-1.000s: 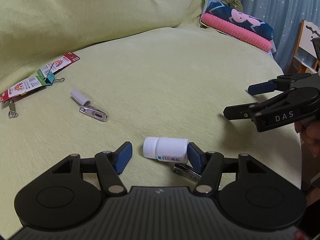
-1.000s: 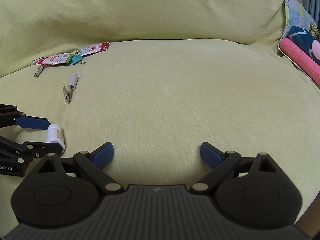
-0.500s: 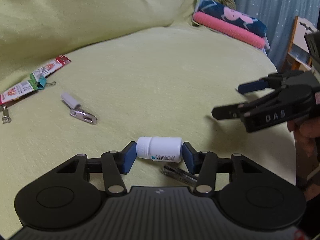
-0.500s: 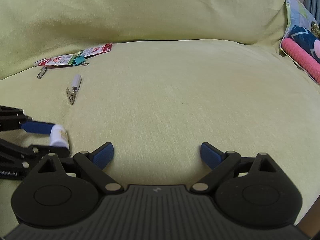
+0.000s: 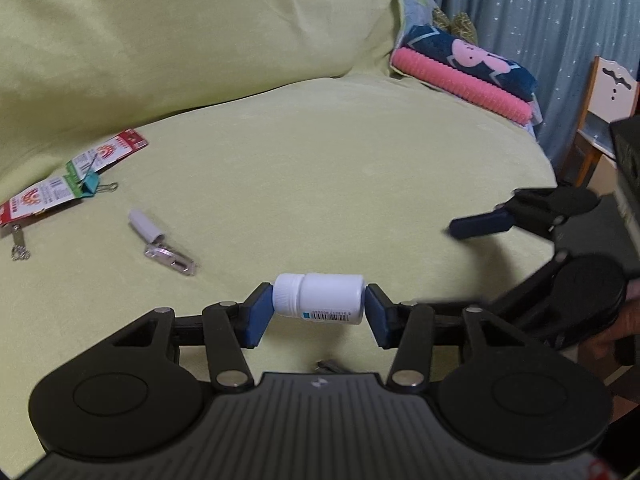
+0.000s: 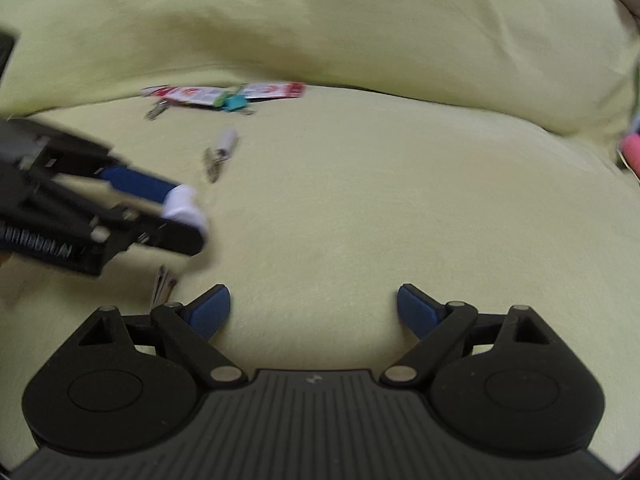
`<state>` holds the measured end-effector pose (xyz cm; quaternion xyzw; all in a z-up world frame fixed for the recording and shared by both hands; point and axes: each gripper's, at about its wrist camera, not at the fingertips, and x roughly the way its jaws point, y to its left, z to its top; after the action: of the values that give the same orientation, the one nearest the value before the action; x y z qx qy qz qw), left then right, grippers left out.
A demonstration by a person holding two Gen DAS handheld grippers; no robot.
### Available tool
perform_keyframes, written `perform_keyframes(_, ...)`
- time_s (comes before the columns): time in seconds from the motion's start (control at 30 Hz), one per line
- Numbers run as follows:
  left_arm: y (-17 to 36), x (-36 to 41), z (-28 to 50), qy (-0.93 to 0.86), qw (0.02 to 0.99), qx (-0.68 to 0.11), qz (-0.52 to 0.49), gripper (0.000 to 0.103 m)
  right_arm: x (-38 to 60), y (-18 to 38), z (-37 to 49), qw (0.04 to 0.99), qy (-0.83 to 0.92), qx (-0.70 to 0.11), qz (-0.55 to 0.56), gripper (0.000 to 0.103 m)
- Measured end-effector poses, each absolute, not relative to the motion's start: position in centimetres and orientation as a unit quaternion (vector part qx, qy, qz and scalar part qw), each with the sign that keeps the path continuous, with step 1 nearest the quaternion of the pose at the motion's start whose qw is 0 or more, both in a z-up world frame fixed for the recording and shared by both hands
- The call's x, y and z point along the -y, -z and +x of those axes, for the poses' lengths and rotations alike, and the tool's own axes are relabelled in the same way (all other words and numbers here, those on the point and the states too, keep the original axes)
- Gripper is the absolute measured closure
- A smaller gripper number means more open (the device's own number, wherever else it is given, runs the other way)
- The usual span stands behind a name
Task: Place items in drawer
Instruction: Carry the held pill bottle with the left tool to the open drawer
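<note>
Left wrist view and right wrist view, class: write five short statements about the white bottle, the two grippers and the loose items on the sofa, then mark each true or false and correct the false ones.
1. The left gripper grips the white bottle end to end, cap and base. True.
2. The right gripper holds a binder clip. False: its fingers are spread with nothing between them.
3. The teal binder clip lies on the sofa clamping red packets. True.
4. The bottle's cap is blue. False: it is white.
5. The bottle stands upright. False: it is held sideways.
</note>
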<state>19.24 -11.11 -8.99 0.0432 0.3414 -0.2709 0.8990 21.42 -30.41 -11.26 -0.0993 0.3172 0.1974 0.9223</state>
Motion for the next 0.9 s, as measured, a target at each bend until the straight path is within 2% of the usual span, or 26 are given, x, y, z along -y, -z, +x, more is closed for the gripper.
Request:
perform_keyframes(0.2, 8.7, 12.8, 18.7, 0.297, 0.889, -0.345, 0.049, 0.050, 30.8, 11.5, 20.8, 0.924, -0.206, -0.304, -0.105, 0.013)
perform_keyframes(0.57, 6.7, 13.0, 18.0, 0.336, 0.876, -0.347, 0.006, 0.050, 31.8, 10.8, 19.2, 0.933, -0.185, -0.285, -0.118, 0.024)
perform_keyframes(0.7, 4.8, 13.3, 17.0, 0.339, 0.881, -0.329, 0.005, 0.050, 31.3, 9.2, 16.9, 0.940, -0.188, -0.265, -0.105, 0.034)
perform_keyframes(0.83, 3.6, 14.1, 15.2, 0.349, 0.880, -0.321, 0.017, 0.050, 30.6, 8.2, 12.8, 0.946, -0.183, -0.246, -0.101, 0.055)
perform_keyframes(0.9, 3.1, 14.5, 14.1, 0.353, 0.879, -0.320, 0.024, 0.050, 30.5, 8.0, 11.0, 0.950, -0.176, -0.241, -0.089, 0.060)
